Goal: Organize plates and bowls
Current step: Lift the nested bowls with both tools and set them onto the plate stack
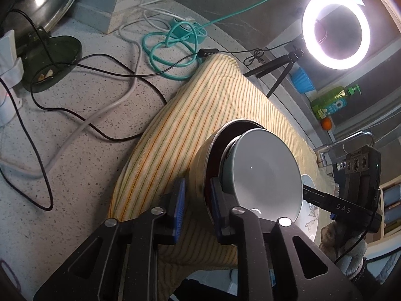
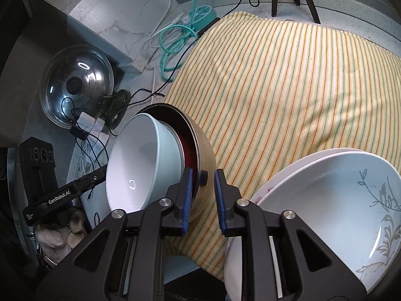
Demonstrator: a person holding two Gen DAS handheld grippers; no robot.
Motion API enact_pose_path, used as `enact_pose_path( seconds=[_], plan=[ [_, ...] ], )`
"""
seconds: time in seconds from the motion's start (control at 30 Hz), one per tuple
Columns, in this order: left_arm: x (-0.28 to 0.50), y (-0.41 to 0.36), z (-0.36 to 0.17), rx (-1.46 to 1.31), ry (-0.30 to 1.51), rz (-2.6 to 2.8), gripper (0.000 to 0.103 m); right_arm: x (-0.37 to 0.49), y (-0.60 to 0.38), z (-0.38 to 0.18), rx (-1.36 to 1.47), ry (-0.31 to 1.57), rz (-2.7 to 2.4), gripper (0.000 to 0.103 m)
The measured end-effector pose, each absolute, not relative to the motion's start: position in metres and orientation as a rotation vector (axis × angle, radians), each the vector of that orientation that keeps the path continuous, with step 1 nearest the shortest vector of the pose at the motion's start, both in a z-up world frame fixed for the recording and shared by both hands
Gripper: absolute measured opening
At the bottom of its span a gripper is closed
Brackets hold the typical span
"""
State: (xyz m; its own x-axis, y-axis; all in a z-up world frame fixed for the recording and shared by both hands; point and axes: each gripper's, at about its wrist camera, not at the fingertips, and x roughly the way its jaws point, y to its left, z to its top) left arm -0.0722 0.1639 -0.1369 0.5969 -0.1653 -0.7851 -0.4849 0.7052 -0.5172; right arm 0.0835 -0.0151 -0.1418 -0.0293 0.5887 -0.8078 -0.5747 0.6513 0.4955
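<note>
A stack of nested bowls stands on a striped yellow towel (image 1: 200, 110): a metal outer bowl (image 1: 200, 165), a dark red one inside it, and a pale green bowl (image 1: 265, 170) on top. My left gripper (image 1: 198, 200) straddles the metal bowl's rim, jaws a little apart. My right gripper (image 2: 203, 193) straddles the same stack's metal bowl (image 2: 206, 160) from the other side, also slightly apart; the pale green bowl (image 2: 135, 160) sits left of it. Two stacked white plates (image 2: 325, 213) with a grey floral pattern lie at the right.
Cables and a teal power strip (image 1: 188, 28) lie on the speckled counter (image 1: 75, 125). A glass lid (image 2: 75, 87) leans at the back wall. A ring light (image 1: 335, 30) on a tripod, a green soap bottle (image 1: 333, 101) and a tap (image 1: 351, 140) stand near the sink.
</note>
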Motion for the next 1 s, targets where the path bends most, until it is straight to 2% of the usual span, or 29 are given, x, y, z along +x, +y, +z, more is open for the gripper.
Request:
enact_pose_path(
  seconds=[0.07, 0.1, 0.57, 1.0],
  plan=[
    [-0.070, 0.163, -0.138, -0.789, 0.939, 0.200, 0.012, 0.083, -0.014, -0.143, 0.012, 1.302, 0.933, 0.014],
    [-0.069, 0.162, -0.138, -0.788, 0.941, 0.194, 0.007, 0.082, -0.013, -0.143, 0.010, 1.302, 0.931, 0.014],
    [-0.066, 0.157, -0.129, -0.739, 0.947, 0.184, 0.007, 0.081, -0.015, -0.138, 0.008, 1.283, 0.918, 0.014],
    [-0.053, 0.141, -0.087, -0.675, 0.876, 0.115, 0.007, 0.077, -0.048, -0.103, 0.072, 1.227, 0.894, 0.014]
  ],
)
